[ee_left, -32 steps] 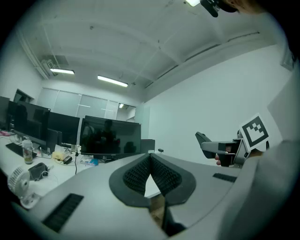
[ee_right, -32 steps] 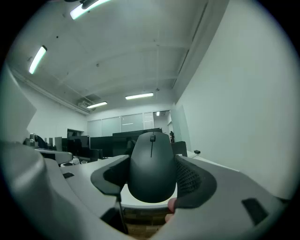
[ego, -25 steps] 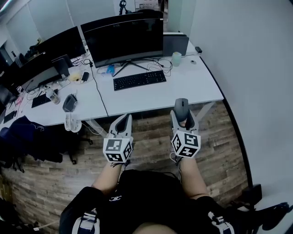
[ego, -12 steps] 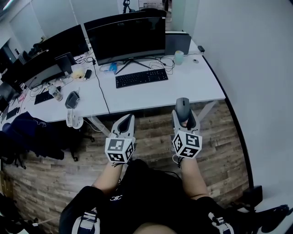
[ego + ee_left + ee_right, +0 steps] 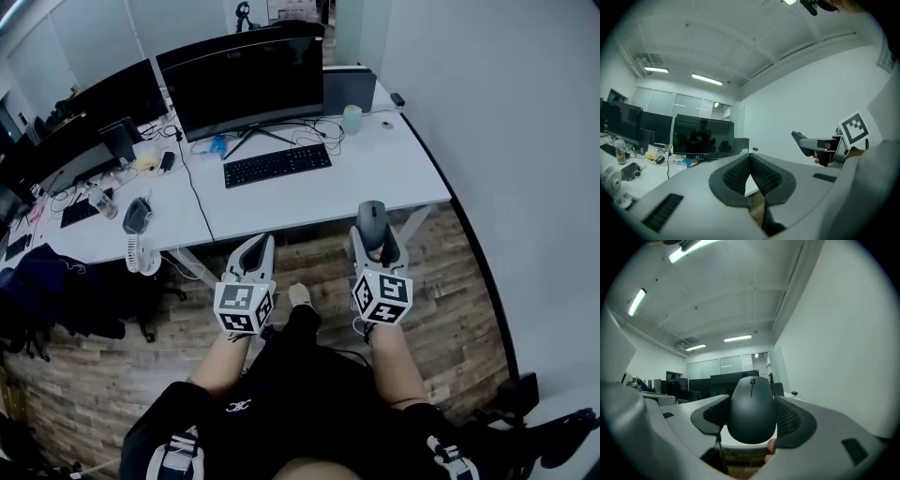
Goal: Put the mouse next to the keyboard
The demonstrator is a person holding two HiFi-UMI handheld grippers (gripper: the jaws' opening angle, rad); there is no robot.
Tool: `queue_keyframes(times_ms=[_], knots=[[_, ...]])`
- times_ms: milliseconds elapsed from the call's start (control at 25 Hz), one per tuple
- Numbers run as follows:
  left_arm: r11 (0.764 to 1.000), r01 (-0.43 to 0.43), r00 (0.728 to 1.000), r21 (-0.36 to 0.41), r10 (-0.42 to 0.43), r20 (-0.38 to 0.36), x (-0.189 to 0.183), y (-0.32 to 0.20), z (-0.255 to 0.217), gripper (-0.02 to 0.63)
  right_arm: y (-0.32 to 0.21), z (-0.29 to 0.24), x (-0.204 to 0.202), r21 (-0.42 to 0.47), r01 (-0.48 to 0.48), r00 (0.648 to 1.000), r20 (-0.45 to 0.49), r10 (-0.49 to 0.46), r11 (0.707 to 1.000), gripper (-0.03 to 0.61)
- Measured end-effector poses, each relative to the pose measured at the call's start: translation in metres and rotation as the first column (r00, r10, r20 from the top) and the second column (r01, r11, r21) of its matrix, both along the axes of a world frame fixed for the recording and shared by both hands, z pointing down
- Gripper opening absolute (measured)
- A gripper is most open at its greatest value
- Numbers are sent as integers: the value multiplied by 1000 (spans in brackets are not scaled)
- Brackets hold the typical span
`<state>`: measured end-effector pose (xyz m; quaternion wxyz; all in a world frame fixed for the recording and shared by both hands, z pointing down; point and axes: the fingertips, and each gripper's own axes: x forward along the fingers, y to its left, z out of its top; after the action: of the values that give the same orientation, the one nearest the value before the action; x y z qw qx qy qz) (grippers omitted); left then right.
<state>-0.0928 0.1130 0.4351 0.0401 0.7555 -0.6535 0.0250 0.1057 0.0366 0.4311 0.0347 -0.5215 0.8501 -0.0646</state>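
A dark grey mouse point(image 5: 372, 219) point(image 5: 752, 408) sits between the jaws of my right gripper point(image 5: 374, 229) point(image 5: 752, 420), which is shut on it, held in the air just short of the white desk's point(image 5: 375, 178) front edge. The black keyboard point(image 5: 277, 164) lies on that desk in front of a wide black monitor point(image 5: 246, 86). My left gripper point(image 5: 253, 251) point(image 5: 751, 164) hangs beside the right one over the wooden floor, its pads touching with nothing between them. The right gripper with the mouse point(image 5: 805, 140) shows at the right of the left gripper view.
A pale cup point(image 5: 352, 119), cables point(image 5: 309, 136) and a grey box point(image 5: 349, 90) stand behind the keyboard. The adjoining desk point(image 5: 112, 234) at left carries monitors, a small white fan point(image 5: 141, 251) and clutter. A white wall point(image 5: 506, 112) runs along the right. The person's legs are below.
The view has shifted slightly: the desk and keyboard sit a little further left and up. A shoe now shows between the grippers. Both grippers hold their pose, mouse still gripped.
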Motion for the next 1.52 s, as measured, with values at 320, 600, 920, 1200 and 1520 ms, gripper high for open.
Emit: queue_keyframes(times_ms=[320, 600, 920, 1200, 1520], knots=[[1000, -19, 1000, 14, 19, -12, 2, -36, 0, 17, -32, -4, 2, 11, -15, 1000, 4, 14, 1000, 307], [1000, -12, 1000, 6, 12, -25, -14, -81, 12, 17, -76, 6, -14, 2, -4, 1000, -8, 4, 1000, 307], [1000, -12, 998, -8, 12, -57, -43, -169, 26, 17, -163, 13, -45, -4, 9, 1000, -20, -9, 1000, 307], [999, -15, 997, -46, 12, -80, -79, -277, 24, 17, -271, 11, -82, -45, 9, 999, -35, -11, 999, 307], [995, -32, 993, -97, 20, -117, -116, -405, 43, 17, -398, 32, -119, -106, 1, 997, -81, -10, 994, 307]])
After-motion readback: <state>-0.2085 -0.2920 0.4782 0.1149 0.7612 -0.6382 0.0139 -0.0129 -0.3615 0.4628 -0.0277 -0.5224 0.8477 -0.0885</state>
